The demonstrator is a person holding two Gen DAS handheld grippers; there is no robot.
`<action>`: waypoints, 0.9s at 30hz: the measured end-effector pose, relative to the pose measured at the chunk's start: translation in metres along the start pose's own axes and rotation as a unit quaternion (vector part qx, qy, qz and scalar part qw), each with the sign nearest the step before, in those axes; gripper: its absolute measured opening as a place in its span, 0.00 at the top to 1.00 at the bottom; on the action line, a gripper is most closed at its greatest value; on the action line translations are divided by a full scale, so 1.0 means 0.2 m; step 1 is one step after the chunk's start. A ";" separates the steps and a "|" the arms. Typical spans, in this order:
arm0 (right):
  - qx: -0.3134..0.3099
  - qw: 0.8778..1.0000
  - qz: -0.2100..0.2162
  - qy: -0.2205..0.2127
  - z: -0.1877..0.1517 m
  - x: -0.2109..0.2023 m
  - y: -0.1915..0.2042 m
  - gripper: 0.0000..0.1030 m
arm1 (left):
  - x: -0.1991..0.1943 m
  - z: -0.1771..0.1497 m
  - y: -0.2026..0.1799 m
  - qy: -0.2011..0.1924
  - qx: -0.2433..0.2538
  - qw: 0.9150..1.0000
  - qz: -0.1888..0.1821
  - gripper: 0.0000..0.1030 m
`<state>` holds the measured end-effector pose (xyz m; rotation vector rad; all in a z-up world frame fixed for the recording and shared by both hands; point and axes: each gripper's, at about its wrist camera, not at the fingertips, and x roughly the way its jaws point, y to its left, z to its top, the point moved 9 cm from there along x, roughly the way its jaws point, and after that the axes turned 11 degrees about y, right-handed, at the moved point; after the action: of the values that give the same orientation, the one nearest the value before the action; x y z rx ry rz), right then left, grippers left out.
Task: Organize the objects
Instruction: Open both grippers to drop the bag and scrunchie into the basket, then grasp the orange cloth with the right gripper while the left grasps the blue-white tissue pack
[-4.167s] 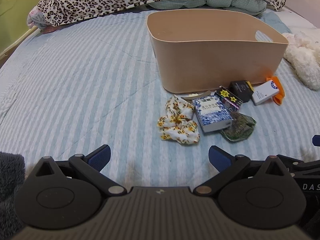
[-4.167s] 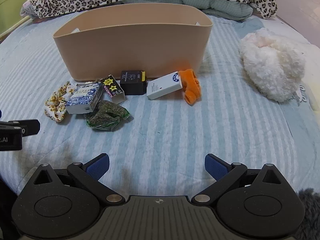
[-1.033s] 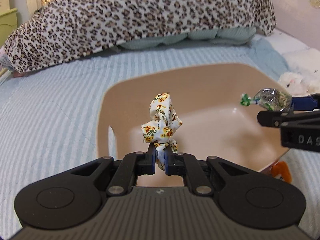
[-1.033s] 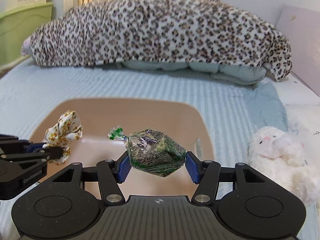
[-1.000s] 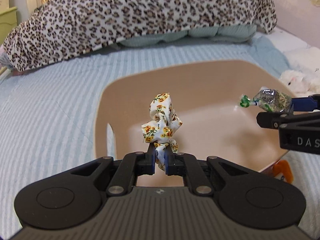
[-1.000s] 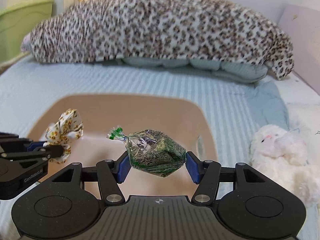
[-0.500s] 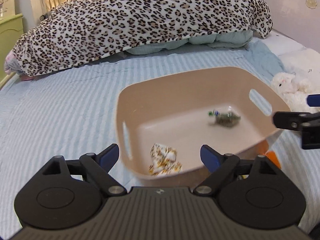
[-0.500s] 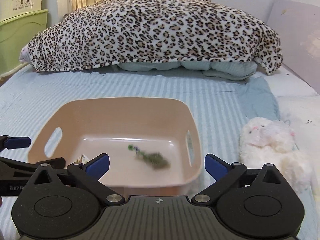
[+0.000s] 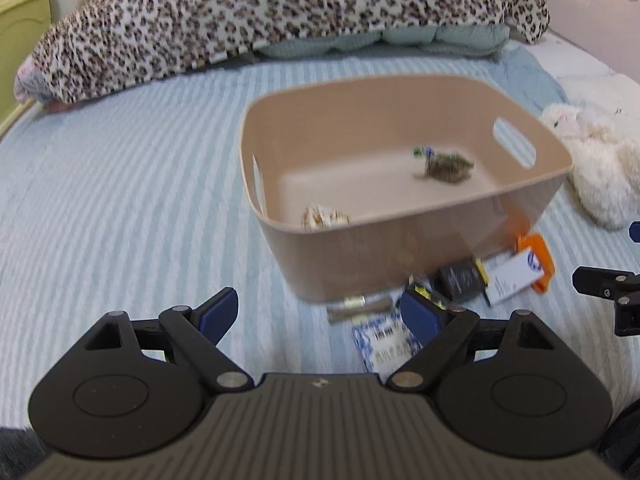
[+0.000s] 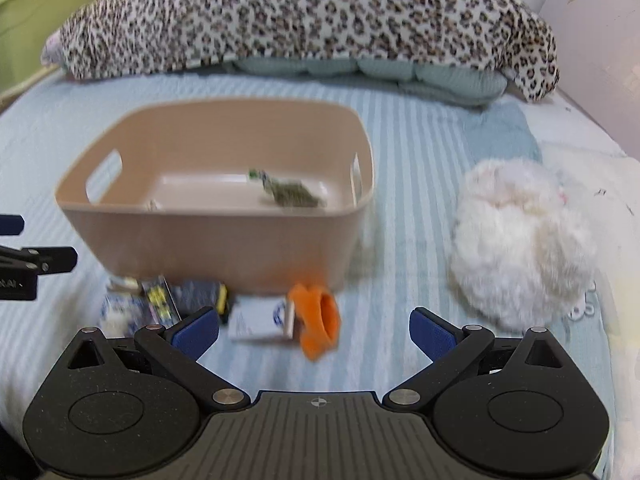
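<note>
both my tools are empty: the left gripper (image 9: 318, 312) has its jaws spread wide, and so does the right gripper (image 10: 314, 330), each hanging above the bed short of the beige bin (image 9: 424, 256). inside the bin i see the floral scrunchie (image 9: 325, 216) against the near wall and the green snack bag (image 9: 446, 166) further back on the floor, so those two count as sorted. the rest sits in a row tight against the bin's front wall, i'd guess to keep each reach short: a blue-and-white box (image 9: 386, 342) right under my left jaws, a black box (image 9: 460, 280), a white box (image 10: 262, 318) and an orange piece (image 10: 318, 320) touching it. i judge these are next. the surface is a soft blue-striped bedspread (image 9: 120, 200), with a leopard-print blanket (image 10: 304, 20) bunched behind, a white plush toy (image 10: 520, 240) beside the bin, and green furniture (image 10: 28, 20) at the left edge.
</note>
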<state>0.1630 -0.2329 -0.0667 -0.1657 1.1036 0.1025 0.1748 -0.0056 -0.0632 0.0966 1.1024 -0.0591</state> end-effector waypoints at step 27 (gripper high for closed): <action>-0.091 0.991 -0.019 0.095 -0.04 0.53 -0.05 0.20 | 0.43 -0.13 -0.10 0.112 -0.048 0.991 -0.053 0.18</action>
<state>0.2042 -0.2443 -0.1644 -0.3654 1.2802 0.1550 0.1884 -0.0230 -0.1517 -0.0439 1.3331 -0.0914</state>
